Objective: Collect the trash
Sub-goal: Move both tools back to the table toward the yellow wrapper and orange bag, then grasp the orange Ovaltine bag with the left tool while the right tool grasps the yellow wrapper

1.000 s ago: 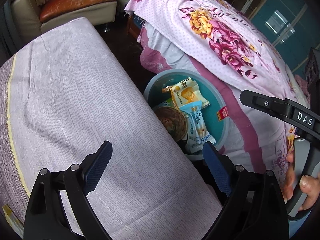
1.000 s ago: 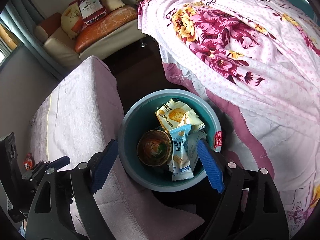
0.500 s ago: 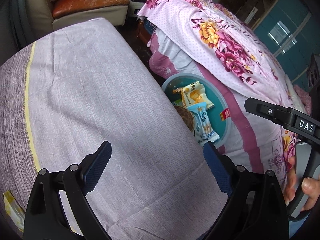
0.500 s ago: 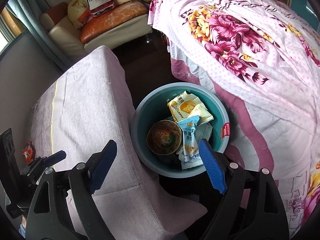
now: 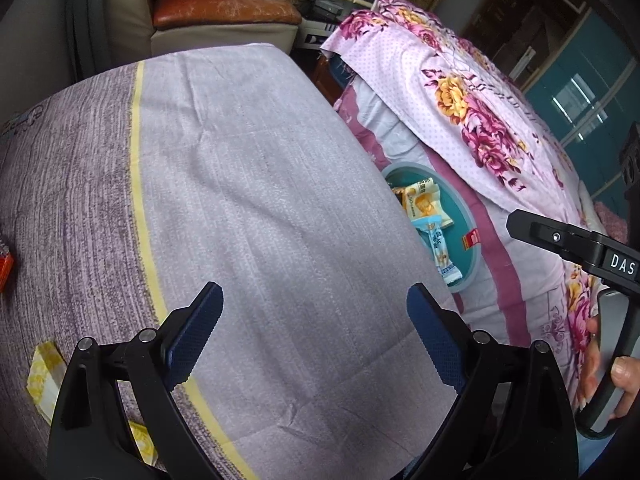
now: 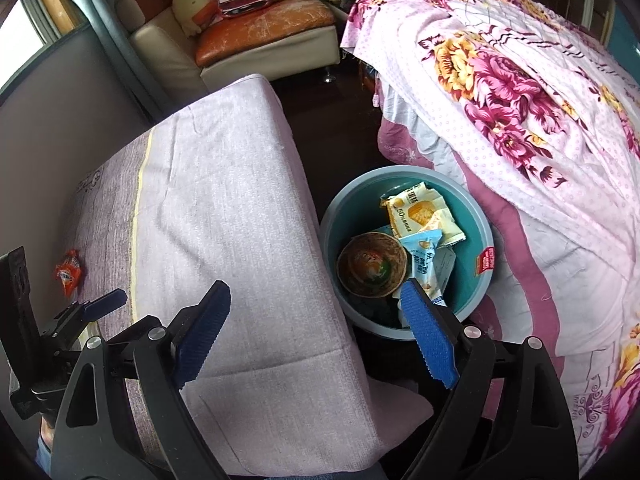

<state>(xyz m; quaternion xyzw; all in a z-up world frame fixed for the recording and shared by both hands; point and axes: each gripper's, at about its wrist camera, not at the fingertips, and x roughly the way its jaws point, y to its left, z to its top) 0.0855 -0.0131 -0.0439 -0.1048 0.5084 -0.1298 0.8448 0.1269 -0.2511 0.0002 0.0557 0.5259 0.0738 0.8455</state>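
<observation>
My left gripper [image 5: 316, 320] hangs open and empty over the lilac cloth-covered table [image 5: 248, 200]. A yellow wrapper [image 5: 44, 376] lies at the table's lower left, a second yellow one [image 5: 140, 444] shows beside my left finger, and an orange wrapper [image 5: 4, 264] peeks in at the left edge. My right gripper [image 6: 316, 312] is open with nothing between its pads, above the table's edge beside the teal bin [image 6: 400, 170]. The bin holds a paper bowl [image 6: 372, 264], a yellow wrapper [image 6: 420, 212] and a blue wrapper [image 6: 424, 260]. The orange wrapper [image 6: 68, 272] lies far left on the table.
A bed with a pink floral cover [image 6: 520, 100] presses against the bin's right side. A cream sofa with an orange cushion [image 6: 260, 28] stands beyond the table. Dark floor [image 6: 332, 120] runs between table and bed. A hand [image 5: 624, 376] holds the right gripper's handle.
Both grippers have moved left, away from the bin and over the table. The yellow and orange wrappers have come into the left wrist view. The right jaws stand slightly wider.
</observation>
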